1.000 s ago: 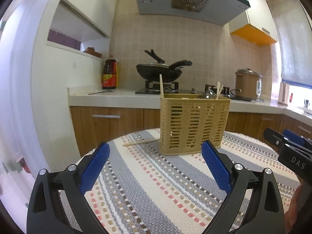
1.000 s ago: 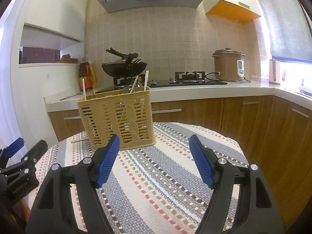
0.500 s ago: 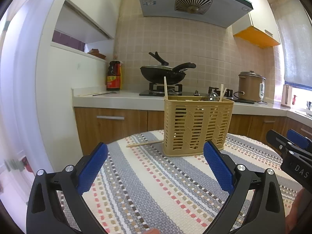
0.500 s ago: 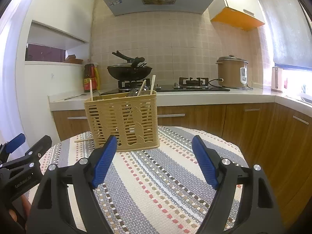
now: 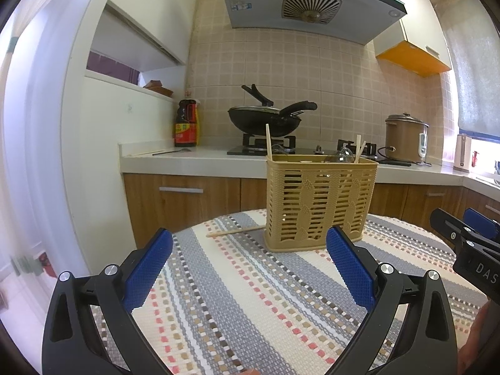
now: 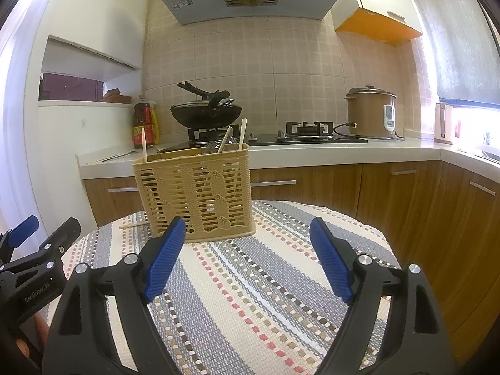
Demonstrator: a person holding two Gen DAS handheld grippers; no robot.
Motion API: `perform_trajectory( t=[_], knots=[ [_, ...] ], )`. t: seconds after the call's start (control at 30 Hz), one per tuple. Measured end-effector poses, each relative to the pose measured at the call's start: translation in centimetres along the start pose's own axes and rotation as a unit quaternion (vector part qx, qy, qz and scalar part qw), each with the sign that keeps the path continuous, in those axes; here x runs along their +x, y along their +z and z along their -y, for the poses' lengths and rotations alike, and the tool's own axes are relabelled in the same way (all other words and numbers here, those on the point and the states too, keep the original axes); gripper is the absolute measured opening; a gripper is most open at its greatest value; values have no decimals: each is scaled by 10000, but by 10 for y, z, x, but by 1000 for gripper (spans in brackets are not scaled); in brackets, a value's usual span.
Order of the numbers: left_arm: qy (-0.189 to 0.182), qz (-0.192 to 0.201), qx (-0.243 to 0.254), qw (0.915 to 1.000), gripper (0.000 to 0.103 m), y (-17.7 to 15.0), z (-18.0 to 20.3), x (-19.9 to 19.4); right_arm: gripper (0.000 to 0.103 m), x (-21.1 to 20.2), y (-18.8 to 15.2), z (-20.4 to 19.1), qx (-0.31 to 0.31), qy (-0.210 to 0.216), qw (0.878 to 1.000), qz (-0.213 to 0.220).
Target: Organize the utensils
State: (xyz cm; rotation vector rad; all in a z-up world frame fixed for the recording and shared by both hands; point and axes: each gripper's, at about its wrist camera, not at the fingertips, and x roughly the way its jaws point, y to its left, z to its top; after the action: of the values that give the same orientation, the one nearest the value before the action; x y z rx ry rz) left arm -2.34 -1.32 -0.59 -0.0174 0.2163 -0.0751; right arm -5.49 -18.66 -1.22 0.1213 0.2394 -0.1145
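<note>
L gripper [image 5: 250, 265] level over striped cloth [image 5: 250, 297], jaws wide, empty, R gripper [image 6: 247, 256] same, caddy [image 6: 193, 190] just ahead, kitchen counter [image 6: 312, 153] behind

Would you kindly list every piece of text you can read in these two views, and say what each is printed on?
"DAS", cut off at the frame edge: on the right gripper body.
"GenRobot.AI", small and uncertain: on the left gripper body.
Sauce bottle label: too blurred to read.
Range hood sticker: too small to read.
Rice cooker panel: unreadable.

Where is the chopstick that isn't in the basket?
The loose chopstick lies flat on the striped tablecloth, just left of the tan basket, its far end reaching the basket's base.
</note>
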Motion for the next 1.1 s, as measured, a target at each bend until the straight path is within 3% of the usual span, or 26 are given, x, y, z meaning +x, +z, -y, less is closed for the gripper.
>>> perform_trajectory(
  t=[1.1],
  knots=[
    [-12, -78, 29, 10000, 95, 0, 2, 3, 89, 2, -2, -2, 25, -9, 9999, -113]
  ],
)
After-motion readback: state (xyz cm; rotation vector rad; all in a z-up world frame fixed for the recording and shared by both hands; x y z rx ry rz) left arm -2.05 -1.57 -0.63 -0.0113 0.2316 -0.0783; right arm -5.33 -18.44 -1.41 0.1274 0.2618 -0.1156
